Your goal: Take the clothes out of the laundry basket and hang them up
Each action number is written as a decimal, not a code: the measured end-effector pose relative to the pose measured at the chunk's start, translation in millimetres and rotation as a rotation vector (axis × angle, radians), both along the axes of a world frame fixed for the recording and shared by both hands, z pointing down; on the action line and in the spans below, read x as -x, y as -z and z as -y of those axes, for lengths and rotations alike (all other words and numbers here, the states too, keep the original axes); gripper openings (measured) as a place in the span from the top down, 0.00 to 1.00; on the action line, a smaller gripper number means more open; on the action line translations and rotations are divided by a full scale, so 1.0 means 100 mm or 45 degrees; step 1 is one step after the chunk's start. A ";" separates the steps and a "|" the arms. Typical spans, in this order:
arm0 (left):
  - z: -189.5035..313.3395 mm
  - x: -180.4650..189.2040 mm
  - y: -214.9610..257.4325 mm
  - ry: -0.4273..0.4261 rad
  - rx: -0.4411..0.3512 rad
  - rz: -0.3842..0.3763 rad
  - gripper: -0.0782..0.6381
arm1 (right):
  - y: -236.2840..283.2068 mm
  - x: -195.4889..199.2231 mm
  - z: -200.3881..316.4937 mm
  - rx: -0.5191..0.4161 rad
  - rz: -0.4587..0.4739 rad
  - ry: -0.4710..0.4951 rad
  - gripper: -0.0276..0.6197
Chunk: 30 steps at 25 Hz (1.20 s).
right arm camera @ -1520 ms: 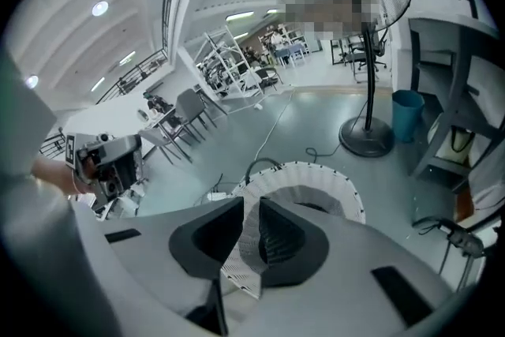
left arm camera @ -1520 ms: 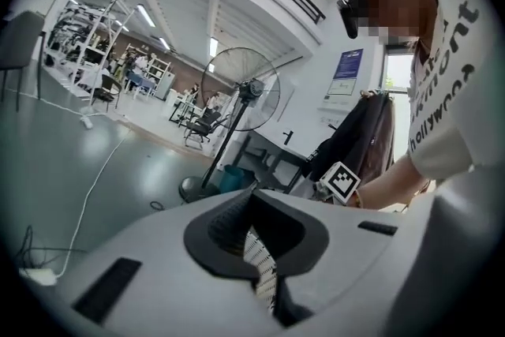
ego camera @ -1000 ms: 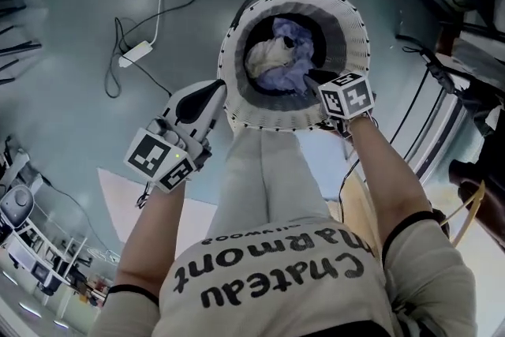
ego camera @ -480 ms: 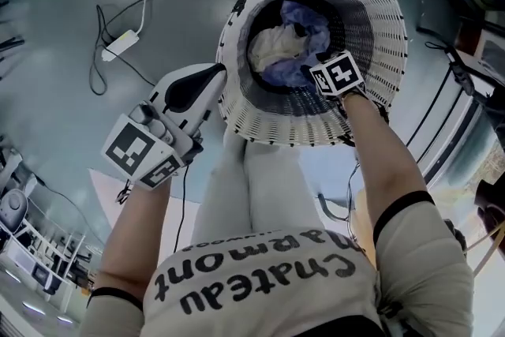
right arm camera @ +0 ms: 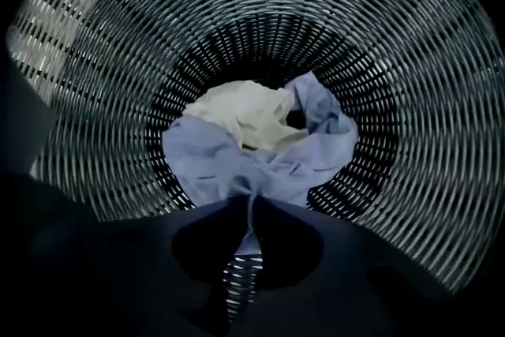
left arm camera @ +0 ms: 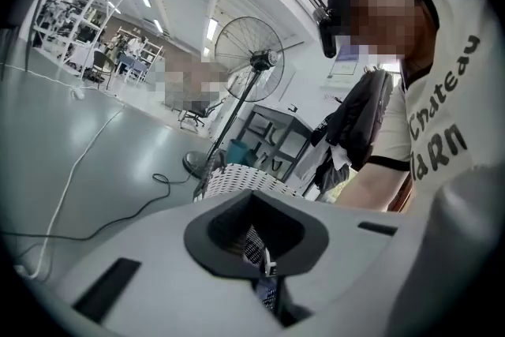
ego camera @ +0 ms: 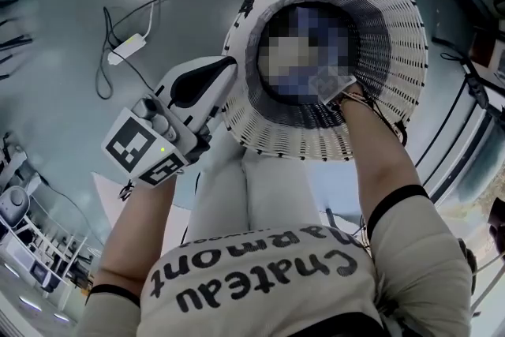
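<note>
Down from the rim a second ago, the right gripper [right arm camera: 251, 223] now reaches deep inside the laundry basket [ego camera: 394, 118]. Its jaws have just been closing, and they pinch a fold of the blue garment [right arm camera: 207, 155]. That garment lies at the basket's bottom, bunched around a cream garment [right arm camera: 254, 116] (both crumpled together). The left gripper [ego camera: 226, 67] stays at the basket's outer edge, where its jaws are clamped together on the rim, with woven wall showing between them.
</note>
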<state>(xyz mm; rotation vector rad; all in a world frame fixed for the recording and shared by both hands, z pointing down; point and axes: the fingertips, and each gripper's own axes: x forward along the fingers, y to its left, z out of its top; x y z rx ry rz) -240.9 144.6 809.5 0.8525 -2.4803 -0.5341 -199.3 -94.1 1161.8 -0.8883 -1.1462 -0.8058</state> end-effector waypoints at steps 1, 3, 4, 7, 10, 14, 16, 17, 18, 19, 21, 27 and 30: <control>-0.01 0.00 0.05 0.014 -0.005 0.004 0.88 | 0.08 0.03 -0.04 0.012 0.007 -0.001 0.88; -0.01 -0.04 0.23 0.041 -0.001 0.014 0.88 | 0.34 0.05 -0.17 0.090 0.004 -0.055 0.89; -0.02 -0.05 0.34 0.053 0.010 0.020 0.88 | 0.53 0.08 -0.26 0.145 0.010 -0.092 0.89; -0.05 -0.08 0.74 0.106 0.031 0.036 0.88 | 1.26 0.26 -0.49 0.335 0.074 -0.225 0.89; -0.10 -0.13 1.21 0.169 -0.001 0.062 0.88 | 2.13 0.48 -0.68 0.571 0.138 -0.377 0.89; -0.17 -0.21 1.81 0.212 -0.011 0.110 0.88 | 3.45 0.70 -0.84 0.848 0.219 -0.466 0.89; -0.19 -0.20 2.10 0.217 -0.002 0.143 0.88 | 4.12 0.85 -0.89 0.979 0.259 -0.514 0.89; -0.18 -0.18 2.24 0.209 0.002 0.163 0.88 | 4.43 0.94 -0.90 1.030 0.288 -0.528 0.90; -0.16 -0.15 2.36 0.192 0.002 0.181 0.88 | 4.74 1.03 -0.92 1.073 0.317 -0.535 0.90; -0.12 -0.14 2.45 0.164 -0.001 0.193 0.88 | 5.03 1.10 -0.93 1.116 0.341 -0.538 0.90; 0.01 -0.12 2.55 0.079 -0.009 0.194 0.88 | 5.61 1.19 -0.98 1.200 0.382 -0.540 0.90; 0.67 0.23 2.74 -0.115 -0.102 0.189 0.53 | 7.06 1.17 -1.18 1.400 0.481 -0.430 0.90; 0.97 0.34 2.93 -0.166 -0.002 0.242 0.46 | 7.73 0.99 -1.31 1.562 0.450 -0.372 0.90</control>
